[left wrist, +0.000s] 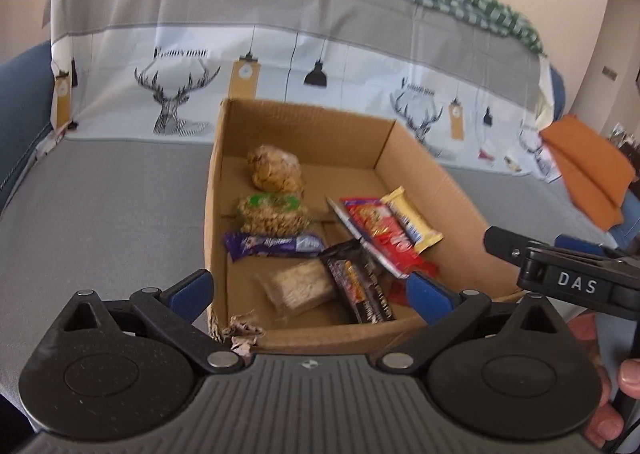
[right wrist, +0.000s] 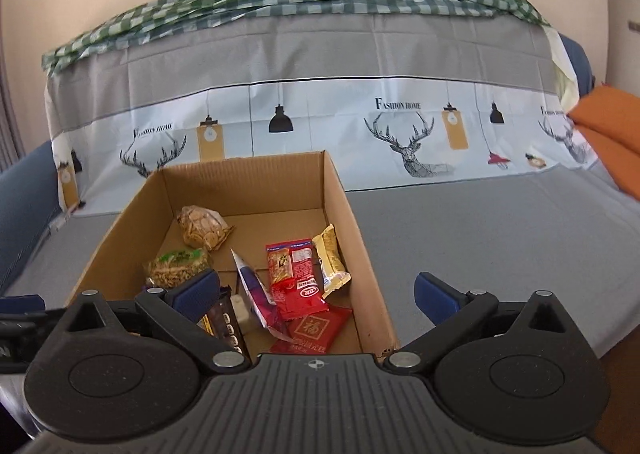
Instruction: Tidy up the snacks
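Both grippers are hovering spread and empty over a cardboard box (left wrist: 432,182) sitting on a grey-covered sofa (left wrist: 104,206). The left gripper (left wrist: 310,290) is straddling the box's near wall; the right gripper (right wrist: 316,290) is straddling its 3 o'clock wall. Inside, a purple bar (left wrist: 276,244) is lying at 9 o'clock, red packets (right wrist: 296,274) toward 3 o'clock.

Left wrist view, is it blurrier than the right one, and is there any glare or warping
Left wrist view: motion-smeared, the purple bar lettering unreadable. Right wrist view: sharper, the red packet print and sofa-cover text crisp. Both: soft even light, no harsh glare, strong fisheye bending of the cardboard box and sofa back.
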Available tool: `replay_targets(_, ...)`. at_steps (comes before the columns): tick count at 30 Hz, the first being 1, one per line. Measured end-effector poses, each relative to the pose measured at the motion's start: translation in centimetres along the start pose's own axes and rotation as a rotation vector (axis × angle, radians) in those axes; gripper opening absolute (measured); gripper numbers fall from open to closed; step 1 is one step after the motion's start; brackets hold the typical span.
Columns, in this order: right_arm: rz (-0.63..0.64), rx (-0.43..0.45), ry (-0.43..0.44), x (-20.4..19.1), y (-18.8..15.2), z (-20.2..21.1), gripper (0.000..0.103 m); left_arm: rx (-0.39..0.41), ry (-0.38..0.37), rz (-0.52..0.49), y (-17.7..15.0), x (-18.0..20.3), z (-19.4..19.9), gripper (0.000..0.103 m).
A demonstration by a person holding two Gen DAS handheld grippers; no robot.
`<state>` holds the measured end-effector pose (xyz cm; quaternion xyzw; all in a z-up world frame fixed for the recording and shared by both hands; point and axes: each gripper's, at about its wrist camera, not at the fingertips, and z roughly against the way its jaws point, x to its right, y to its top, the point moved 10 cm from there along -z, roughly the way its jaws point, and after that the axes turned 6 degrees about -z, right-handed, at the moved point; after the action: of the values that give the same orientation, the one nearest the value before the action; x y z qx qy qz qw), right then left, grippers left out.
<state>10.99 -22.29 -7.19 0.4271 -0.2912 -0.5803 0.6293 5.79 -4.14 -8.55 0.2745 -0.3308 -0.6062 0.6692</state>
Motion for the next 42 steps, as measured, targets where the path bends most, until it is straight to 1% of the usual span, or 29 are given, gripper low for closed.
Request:
replay_targets(2, 0.030, -0.005, -0.017, -0.2, -0.2, -0.5, 0.102, 0.026, 0.011, -0.006, 0.5, -0.5, -0.4, 0.102)
replay_targets(4, 0.037, -0.017, -0.013, -0.4, -0.3, -0.9, 0.102, 0.025, 0.034, -0.002, 0.7, -1.1, -0.8, 0.102)
replay_targets(6, 0.042, -0.019, -0.012, -0.6, -0.4, -1.0, 0.102, 0.022, 0.016, 0.032, 0.9, -1.5, -1.0, 0.102)
replay_targets(8, 0.043, -0.021, -0.013, -0.8, -0.4, -1.2, 0.102, 0.012, 0.003, 0.044, 0.8, -1.5, -1.0, 0.102)
replay_targets(14, 0.063, -0.030, -0.010, -1.3, -0.6, -1.5, 0.102, 0.008, -0.011, 0.017, 0.6, -0.8, -1.1, 0.102)
replay_targets(42, 0.092, -0.023, -0.009, -1.8, -0.8, -1.7, 0.102, 0.010, -0.024, 0.000, 0.5, -0.2, -1.1, 0.102)
